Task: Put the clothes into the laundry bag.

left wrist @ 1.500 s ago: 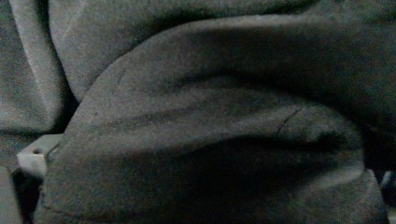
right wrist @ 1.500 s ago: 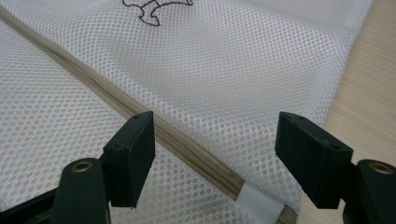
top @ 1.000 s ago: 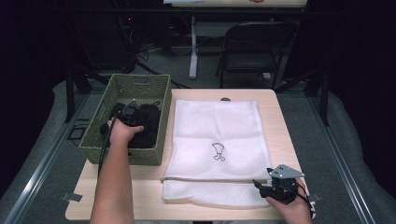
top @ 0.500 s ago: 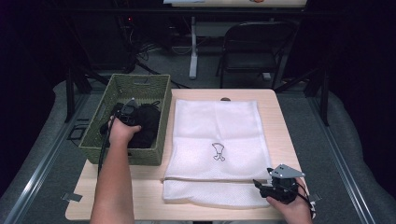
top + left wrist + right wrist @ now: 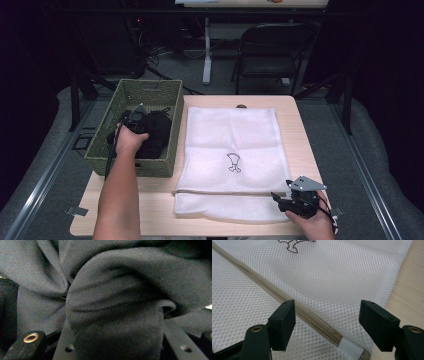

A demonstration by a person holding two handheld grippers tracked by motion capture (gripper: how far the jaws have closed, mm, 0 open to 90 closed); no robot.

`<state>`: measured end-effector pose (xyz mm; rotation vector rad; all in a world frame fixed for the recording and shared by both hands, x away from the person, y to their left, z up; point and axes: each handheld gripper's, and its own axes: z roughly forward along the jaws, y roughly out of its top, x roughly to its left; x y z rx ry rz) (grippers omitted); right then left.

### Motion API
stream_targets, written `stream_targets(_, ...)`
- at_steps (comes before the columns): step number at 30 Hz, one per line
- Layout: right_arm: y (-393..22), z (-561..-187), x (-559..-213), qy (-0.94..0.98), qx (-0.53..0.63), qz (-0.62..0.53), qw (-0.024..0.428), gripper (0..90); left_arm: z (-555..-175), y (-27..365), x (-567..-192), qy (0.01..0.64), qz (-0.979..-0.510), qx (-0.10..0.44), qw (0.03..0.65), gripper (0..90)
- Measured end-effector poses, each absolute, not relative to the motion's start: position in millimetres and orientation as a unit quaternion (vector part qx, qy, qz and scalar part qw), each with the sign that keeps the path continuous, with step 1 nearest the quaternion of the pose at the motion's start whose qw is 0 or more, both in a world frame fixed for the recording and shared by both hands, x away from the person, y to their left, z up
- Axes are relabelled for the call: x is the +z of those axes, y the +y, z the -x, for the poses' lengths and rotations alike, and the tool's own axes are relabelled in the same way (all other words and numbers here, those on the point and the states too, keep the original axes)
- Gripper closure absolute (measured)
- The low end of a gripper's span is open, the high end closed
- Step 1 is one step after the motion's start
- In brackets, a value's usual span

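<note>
At the table's near right corner, the right gripper [image 5: 292, 199] hovers with jaws wide apart over the zip edge of the white mesh bag [image 5: 230, 150], holding nothing. Farther left, in the green basket [image 5: 165, 150], the left gripper [image 5: 136, 119] has just been closing on a fold of dark cloth [image 5: 117, 315]. The cloth is soft, light and floppy; a bunched fold suits best. It may catch on the basket wall as it lifts.

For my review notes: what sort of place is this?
Probably a lab or studio recording space: a small wooden table on grey carpet, cables on the floor behind, a folding chair, dark surroundings.
</note>
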<state>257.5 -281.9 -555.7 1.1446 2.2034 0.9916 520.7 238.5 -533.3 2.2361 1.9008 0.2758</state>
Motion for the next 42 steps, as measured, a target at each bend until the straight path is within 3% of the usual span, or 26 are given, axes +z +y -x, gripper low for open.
stream_targets(42,-288,-256,-556,0.797,0.365,-0.42,0.235,29.4,-507,264,-469,0.64,-0.741,0.108,0.172,63.0)
